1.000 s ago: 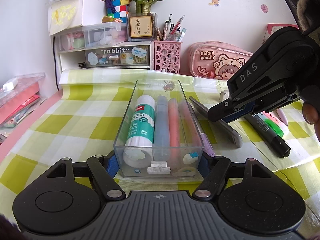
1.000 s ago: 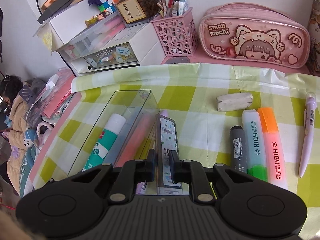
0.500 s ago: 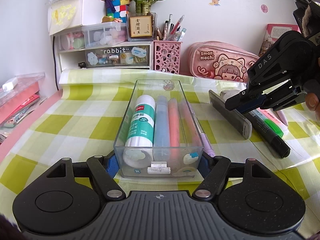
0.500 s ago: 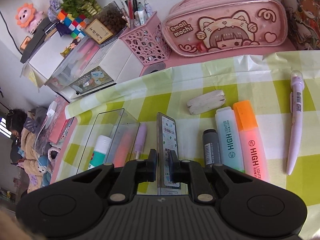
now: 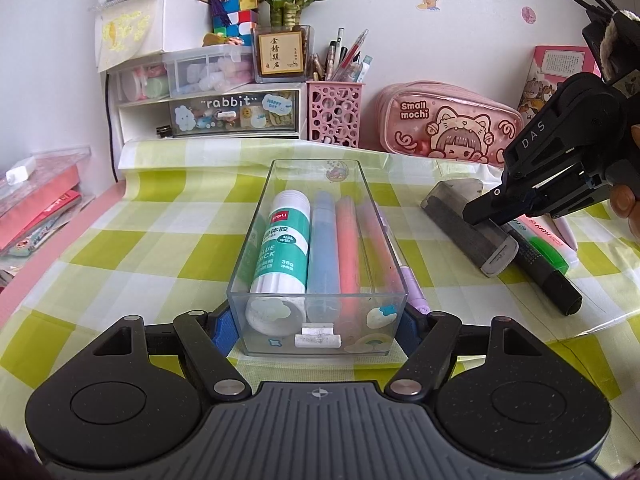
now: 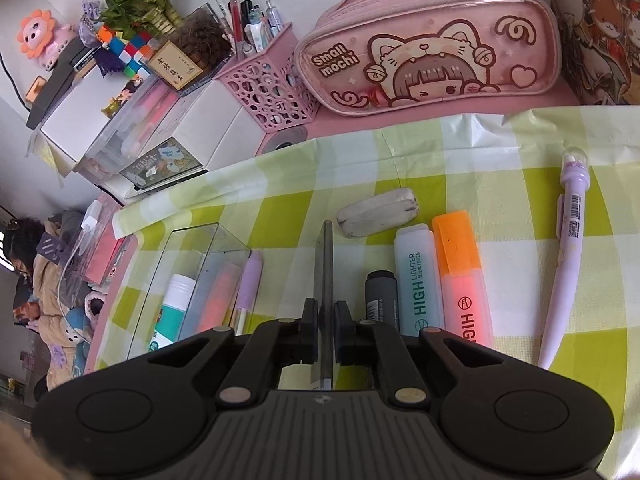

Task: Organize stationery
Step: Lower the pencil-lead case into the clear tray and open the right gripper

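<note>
- clear box [image 5: 256, 240]: transparent hard plastic, glossy, reflective walls
- tablecloth [image 5: 160, 236]: thin plastic sheet, slight sheen, creased
- glue stick [image 5: 282, 252]: smooth plastic, printed label
- highlighters [image 6: 460, 276]: translucent plastic, satin
- eraser [image 6: 378, 217]: matt, smudged, rubbery
- pencil case [image 6: 432, 40]: glossy clear vinyl over pink
- pen holder [image 5: 335, 114]: perforated pink plastic or metal, cannot tell
- right gripper [image 6: 326, 334]: matt black plastic, metal rivets
- flat case [image 5: 466, 230]: smoky translucent plastic

left wrist – low, close behind clear tray [image 5: 316, 240] | right wrist – steeper, from its right | shared: tray, checked cloth [image 6: 500, 280]
</note>
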{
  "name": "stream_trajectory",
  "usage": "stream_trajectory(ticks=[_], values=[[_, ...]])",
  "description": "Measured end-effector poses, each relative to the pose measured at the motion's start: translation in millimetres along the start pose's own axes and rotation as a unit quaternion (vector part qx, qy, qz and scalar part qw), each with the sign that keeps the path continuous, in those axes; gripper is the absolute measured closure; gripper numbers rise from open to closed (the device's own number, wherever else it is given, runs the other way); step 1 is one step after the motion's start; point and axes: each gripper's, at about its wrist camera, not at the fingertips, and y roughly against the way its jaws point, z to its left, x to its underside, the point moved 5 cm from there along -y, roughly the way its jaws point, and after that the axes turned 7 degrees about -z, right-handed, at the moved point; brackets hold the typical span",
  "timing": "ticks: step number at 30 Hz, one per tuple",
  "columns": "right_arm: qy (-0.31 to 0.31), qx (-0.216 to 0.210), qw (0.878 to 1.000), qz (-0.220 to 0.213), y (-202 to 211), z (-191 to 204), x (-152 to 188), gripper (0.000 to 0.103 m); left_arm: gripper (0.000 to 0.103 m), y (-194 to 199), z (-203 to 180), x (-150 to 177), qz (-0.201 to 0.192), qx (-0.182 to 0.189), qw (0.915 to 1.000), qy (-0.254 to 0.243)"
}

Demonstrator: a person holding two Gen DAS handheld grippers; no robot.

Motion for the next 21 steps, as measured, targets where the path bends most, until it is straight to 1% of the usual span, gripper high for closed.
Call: stream_trajectory(ticks=[2, 4, 9, 13, 19, 21], values=[[0.017, 0.016, 1.0, -0.002, 1.2, 7.0, 0.3, 0.103, 0.03, 0.0, -0.2, 0.0, 0.0, 0.0, 1.0, -0.001], [0.019, 0.024, 0.999, -0.009, 4.4, 13.2, 0.1, 0.103, 0.03, 0.2, -0.7, 0.2, -0.001, -0.001, 1.0, -0.001], [0.007, 0.019, 1.0, -0.024, 15.8, 32.5, 1.5, 0.103, 0.031, 1.0, -3.0, 1.1, -0.004, -0.005, 1.0, -0.003], [-0.002, 0.009, 0.999, -0.035, 29.5, 58.2, 2.4, 0.103, 0.03, 1.6, -5.6, 1.8, -0.006, -0.011, 0.9999, -0.006], [-0.015, 0.005, 1.0, -0.024, 29.7, 93.0, 6.8, 0.103, 0.03, 3.7, -7.7, 2.4, -0.009, -0.016, 0.9998, -0.007], [-0.01, 0.015, 1.0, -0.024, 27.2, 101.5, 7.1, 0.103, 0.03, 3.6, -7.9, 2.3, -0.01, -0.017, 0.9998, -0.007]])
